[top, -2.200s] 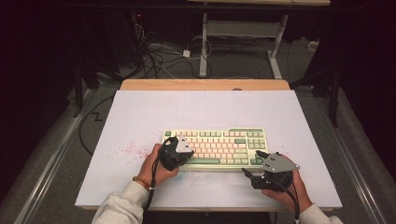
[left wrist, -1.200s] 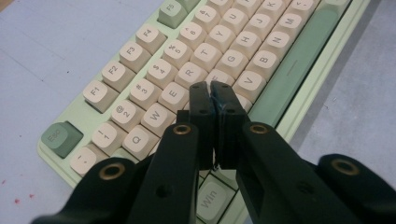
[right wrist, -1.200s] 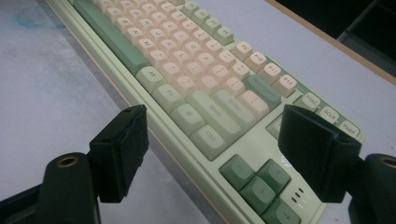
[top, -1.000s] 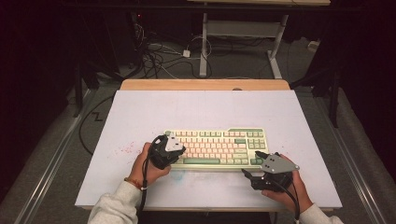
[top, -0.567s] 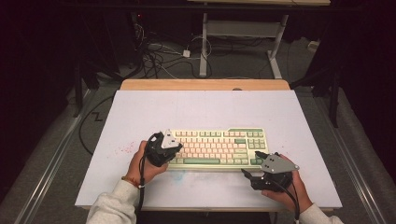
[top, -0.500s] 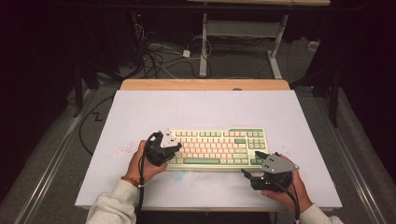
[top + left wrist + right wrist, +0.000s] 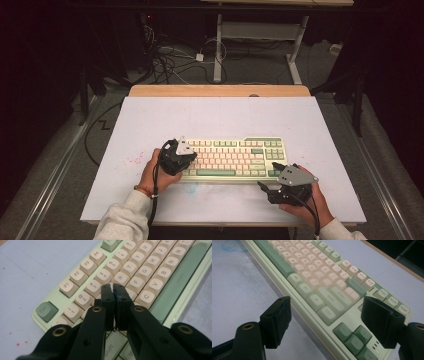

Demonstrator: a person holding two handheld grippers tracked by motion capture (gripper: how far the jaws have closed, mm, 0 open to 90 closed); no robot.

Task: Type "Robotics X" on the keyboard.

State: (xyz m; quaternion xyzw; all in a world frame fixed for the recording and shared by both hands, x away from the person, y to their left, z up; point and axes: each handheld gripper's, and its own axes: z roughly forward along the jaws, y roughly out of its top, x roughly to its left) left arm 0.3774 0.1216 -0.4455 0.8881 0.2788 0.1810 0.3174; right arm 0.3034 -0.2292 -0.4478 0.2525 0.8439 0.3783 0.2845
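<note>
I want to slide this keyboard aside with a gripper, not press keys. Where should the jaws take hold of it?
Probably the keyboard is best gripped at its near right corner, from the person's side. The open right gripper already straddles that corner, where the thin front edge gives the jaws flat faces. The shut left gripper sits over the keys.

There is one keyboard [image 7: 232, 157] on one table [image 7: 215, 115]. There are two tongs, the left tongs [image 7: 186, 161] and the right tongs [image 7: 266, 189], and two hands.

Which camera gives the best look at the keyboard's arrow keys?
The right gripper view: the green arrow keys sit close and sharp between its open jaws. The high view shows them tiny at the keyboard's near right corner; the left gripper view shows the letter keys instead.
</note>
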